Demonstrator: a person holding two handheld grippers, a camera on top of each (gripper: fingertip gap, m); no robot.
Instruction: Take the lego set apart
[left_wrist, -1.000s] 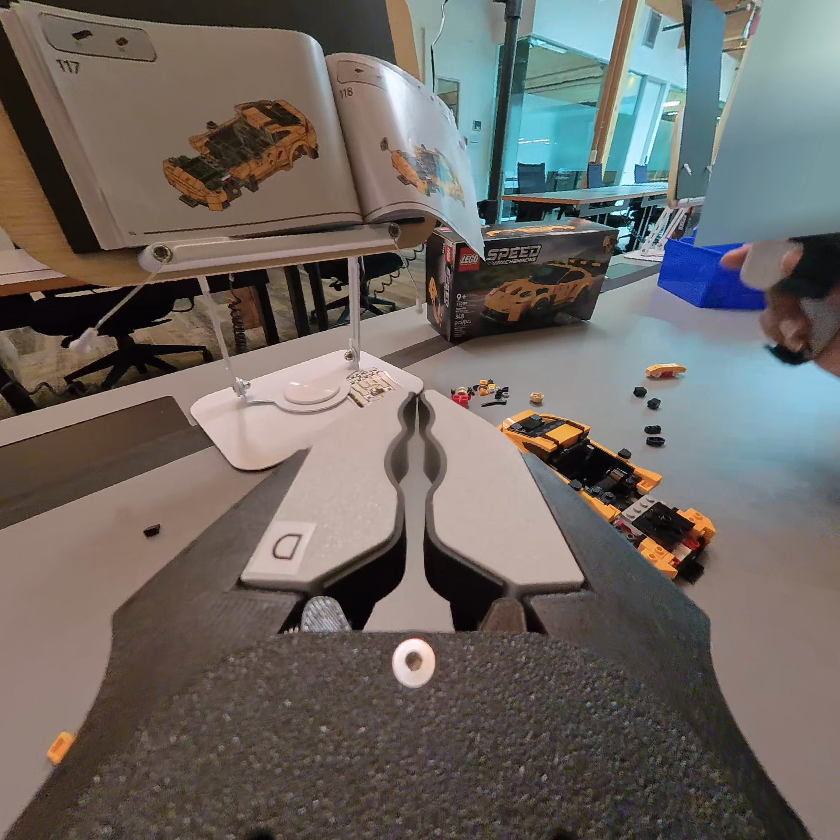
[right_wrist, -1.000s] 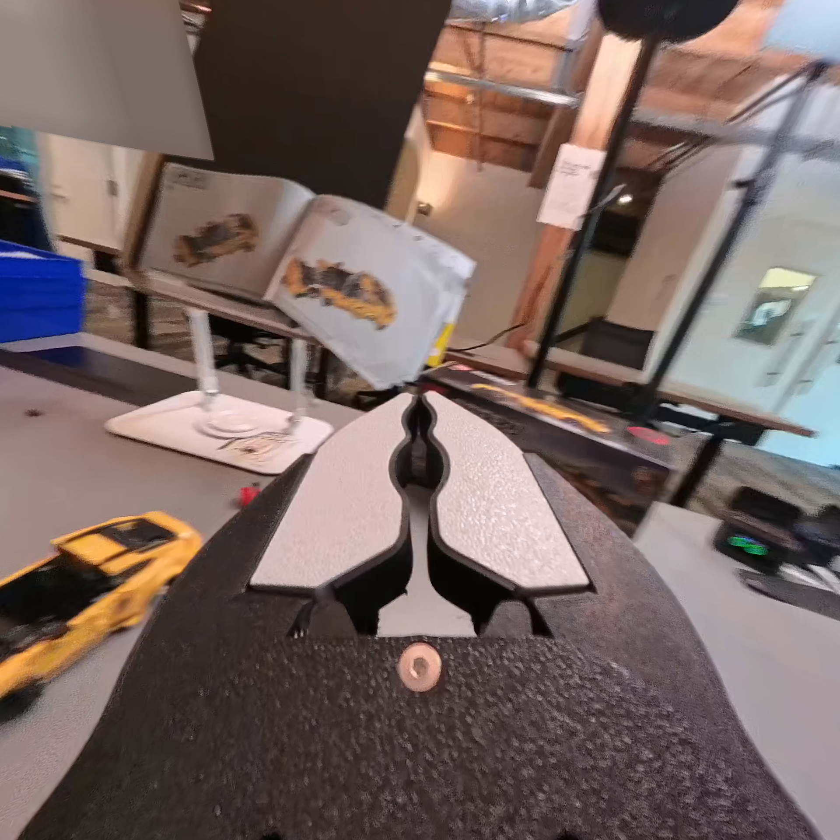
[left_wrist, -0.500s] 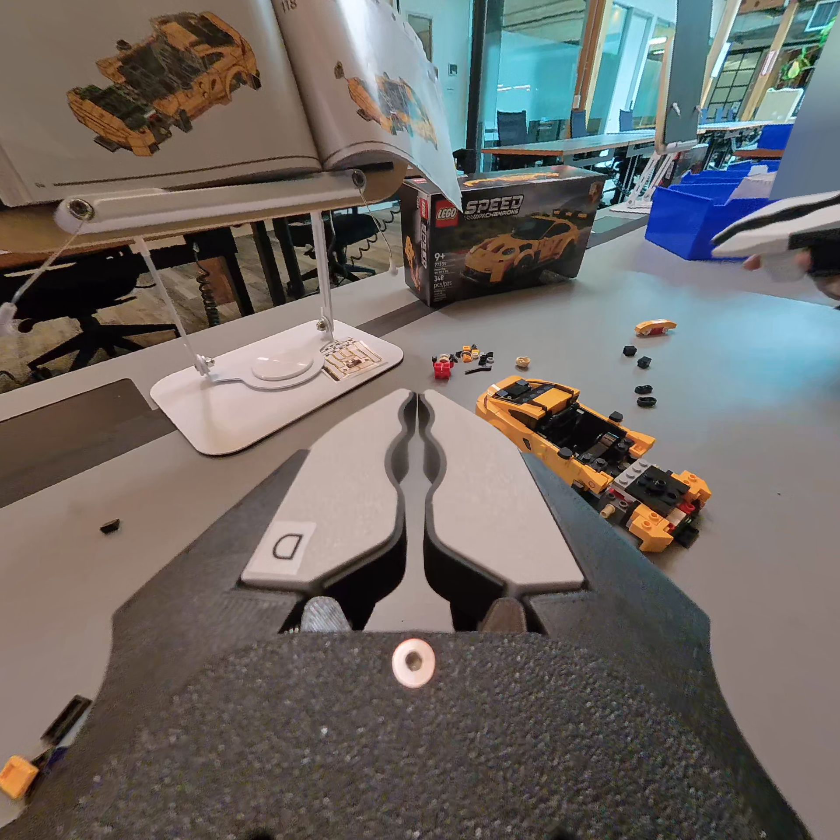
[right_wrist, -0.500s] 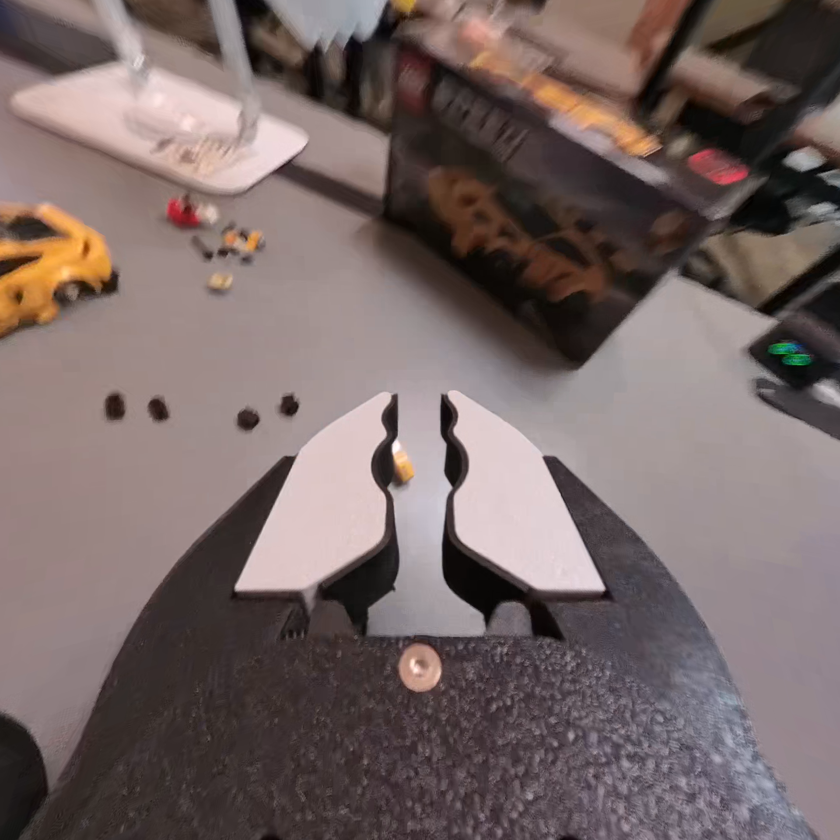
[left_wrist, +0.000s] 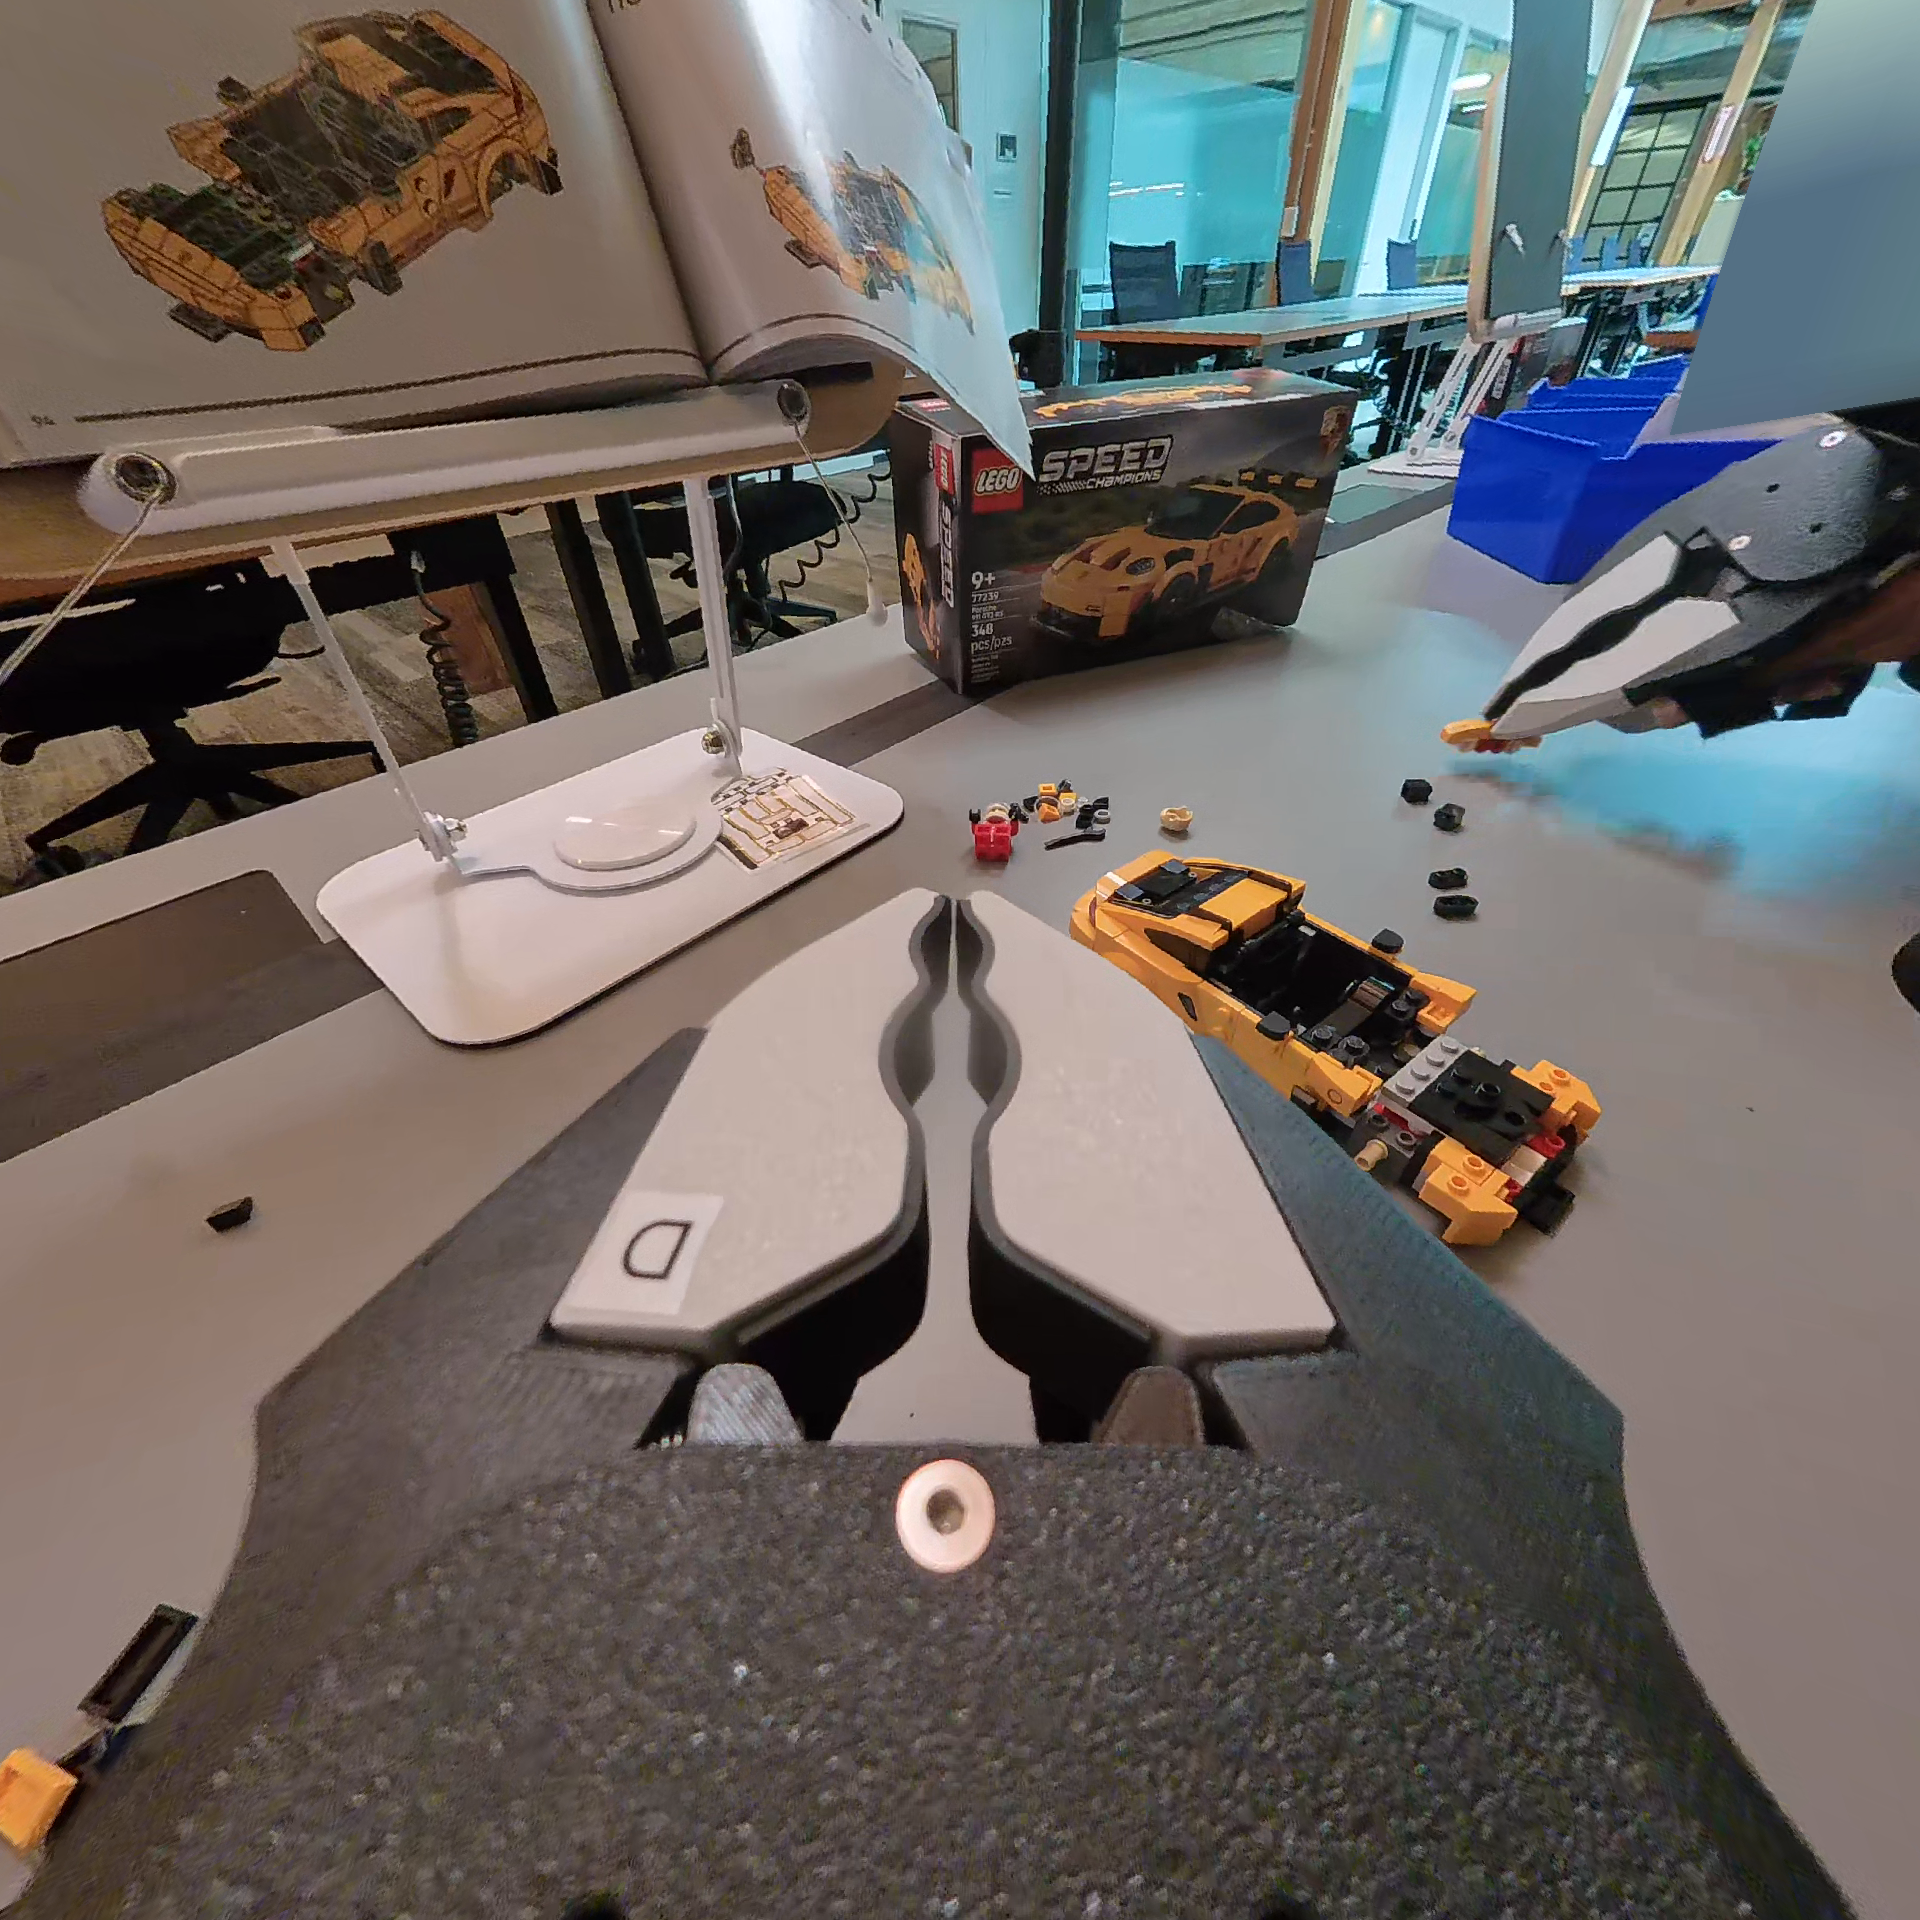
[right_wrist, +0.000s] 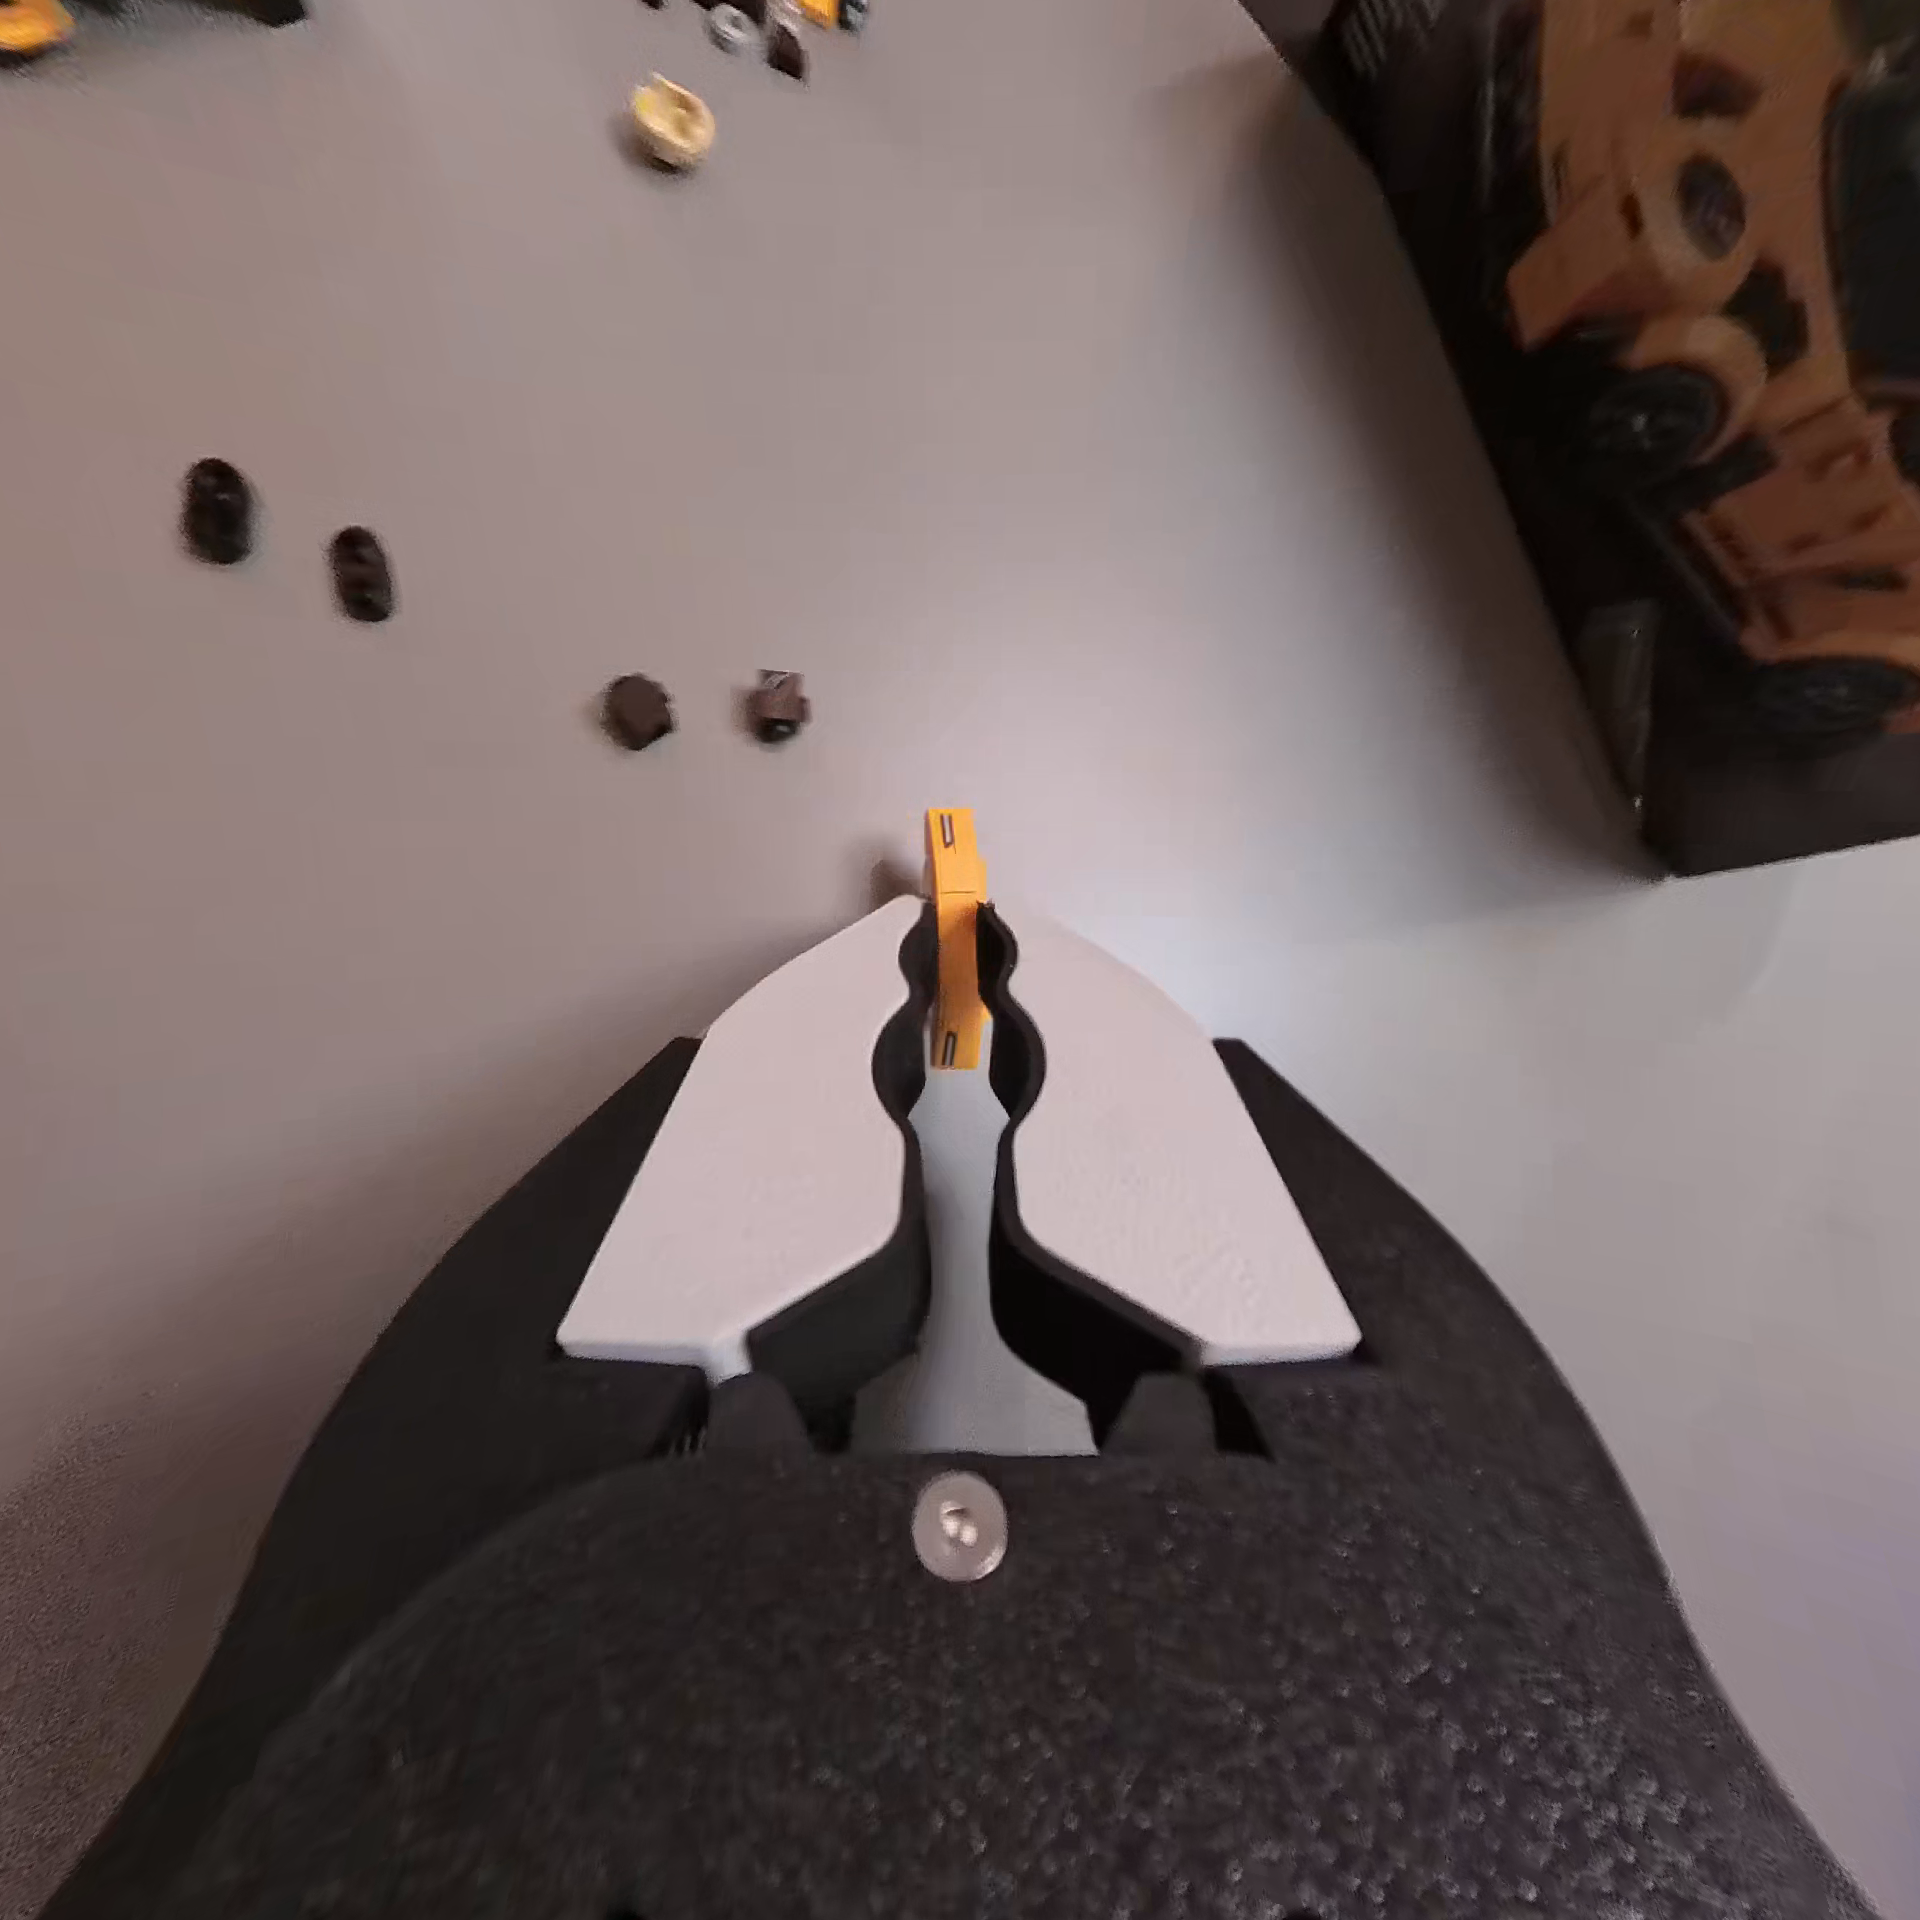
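Note:
A partly dismantled yellow and black lego car (left_wrist: 1340, 1029) lies on the grey table (left_wrist: 1714, 1299), just right of my left gripper (left_wrist: 953, 906), which is shut and empty above the table. My right gripper (right_wrist: 954, 912) is shut on a small yellow lego piece (right_wrist: 953, 935), held on edge at the table surface. In the left wrist view that gripper (left_wrist: 1501, 727) shows at the far right with the yellow piece (left_wrist: 1467, 734) at its tips. Small black pieces (right_wrist: 636, 711) lie loose to its left.
The lego box (left_wrist: 1122, 530) stands at the back and the box (right_wrist: 1704, 416) is close right of my right gripper. An open instruction booklet (left_wrist: 416, 197) sits on a white stand (left_wrist: 582, 904). A cluster of small parts (left_wrist: 1039, 816), a tan piece (right_wrist: 671, 120), blue bins (left_wrist: 1558, 488). There is about 40 cm between the tips of the two grippers.
My right gripper came down to the table and closed on the yellow piece; half a second ago its jaws were apart around it. My left gripper stayed shut while its view tilted down.

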